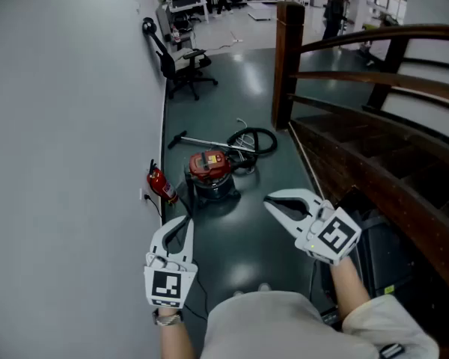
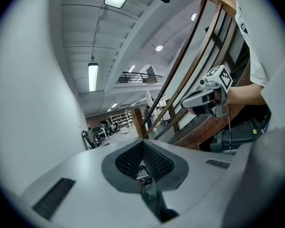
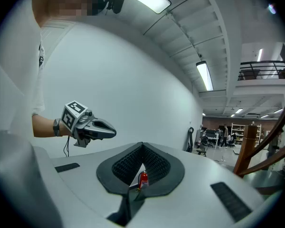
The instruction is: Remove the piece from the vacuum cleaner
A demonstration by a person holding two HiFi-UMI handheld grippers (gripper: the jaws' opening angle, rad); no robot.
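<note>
Vacuum cleaner | on floor | well beyond left tool, right tool

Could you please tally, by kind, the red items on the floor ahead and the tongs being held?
Vacuum cleaner: 1
Fire extinguisher: 1
Tongs: 2 (left tongs, right tongs, both shut and empty)
Total: 4
</note>
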